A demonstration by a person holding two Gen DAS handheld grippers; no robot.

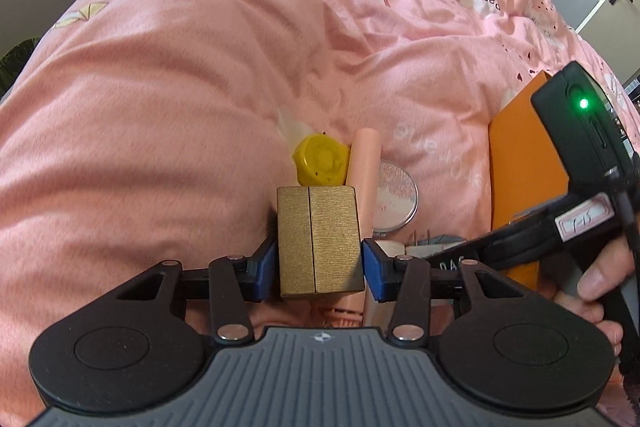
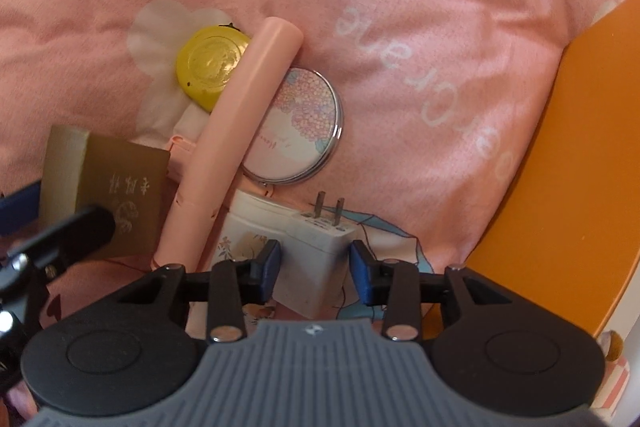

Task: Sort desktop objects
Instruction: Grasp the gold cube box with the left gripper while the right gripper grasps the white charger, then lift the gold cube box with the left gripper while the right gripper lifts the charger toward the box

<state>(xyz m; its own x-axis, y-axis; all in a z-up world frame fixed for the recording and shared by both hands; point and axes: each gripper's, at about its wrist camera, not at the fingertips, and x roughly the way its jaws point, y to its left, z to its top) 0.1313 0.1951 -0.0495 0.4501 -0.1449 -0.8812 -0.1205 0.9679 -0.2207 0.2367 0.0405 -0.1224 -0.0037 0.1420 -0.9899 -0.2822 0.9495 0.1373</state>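
In the left wrist view my left gripper point(image 1: 319, 261) is shut on a gold box point(image 1: 320, 243), with both blue pads pressed on its sides and the box held upright above the pink bedding. The right wrist view shows the same gold box point(image 2: 120, 195) at the far left. My right gripper point(image 2: 315, 269) points down over a white plug charger point(image 2: 316, 259) that lies flat on the bedding, prongs pointing away. Its pads flank the charger closely. The left pad touches it, and a thin gap shows at the right pad.
A yellow round case point(image 2: 212, 61), a long pink tube point(image 2: 244, 115) and a round floral compact mirror point(image 2: 300, 131) lie bunched just beyond the charger. An orange box point(image 2: 568, 167) stands at the right. A hand point(image 1: 600, 279) grips the right tool. Wrinkled pink bedding point(image 1: 160, 107) lies all around.
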